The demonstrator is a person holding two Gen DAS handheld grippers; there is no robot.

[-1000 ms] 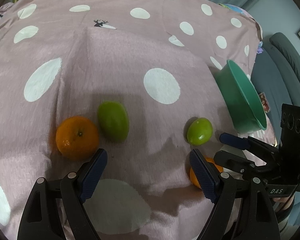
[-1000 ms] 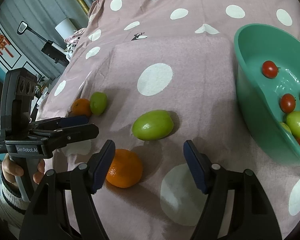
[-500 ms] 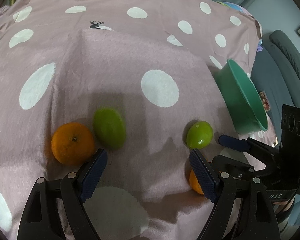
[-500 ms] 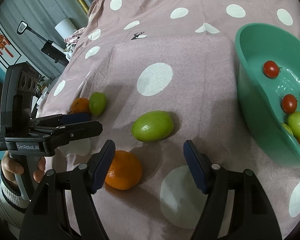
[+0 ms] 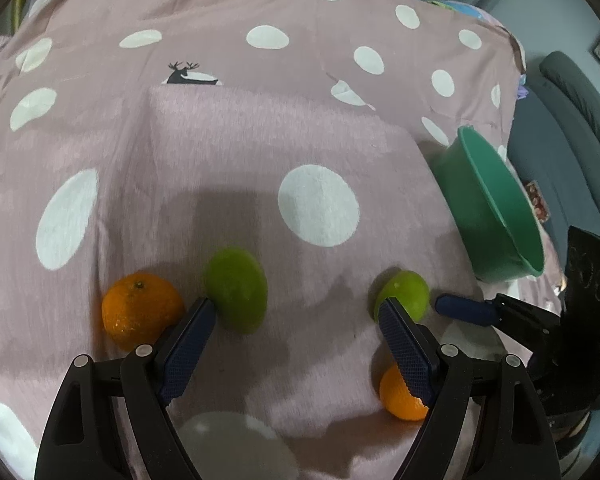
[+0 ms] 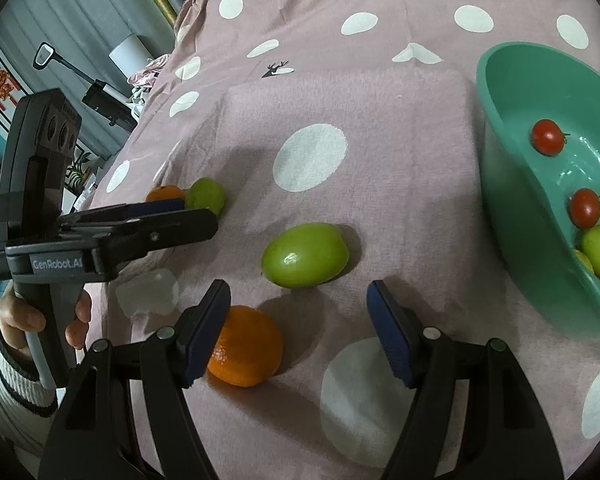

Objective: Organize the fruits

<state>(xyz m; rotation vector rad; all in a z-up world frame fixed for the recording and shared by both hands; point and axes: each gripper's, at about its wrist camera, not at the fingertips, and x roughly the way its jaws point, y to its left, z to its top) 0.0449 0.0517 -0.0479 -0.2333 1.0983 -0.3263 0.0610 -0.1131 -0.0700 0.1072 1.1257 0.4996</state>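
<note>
A: Four fruits lie loose on the spotted cloth point(image 5: 228, 148): two oranges and two green ones. On the left, an orange point(image 5: 142, 311) sits just beside a green fruit point(image 5: 236, 290). On the right, a second green fruit point(image 6: 305, 254) lies near the other orange point(image 6: 246, 346).

B: And the basin?

A: One green basin point(image 6: 512, 184), at the right of the cloth. It holds two red tomatoes, one green fruit, and bits of others cut off at the picture's edge, so I cannot count them all.

B: How do the tools stand?

A: Left tool point(image 5: 296, 322) has its fingers apart and holds nothing; one pad seems to touch the left green fruit, though I cannot be sure. Right tool point(image 6: 300, 320) is also spread and empty, with the near orange against its left finger.

B: What might go wrong?

A: My guess: round fruit on soft, rumpled cloth rolls at a nudge. A finger closing off-centre could push the green fruit into the orange beside it. The two tools also work near each other, so they could knock together. And a fruit dropped at the basin's rim could bounce back out.
</note>
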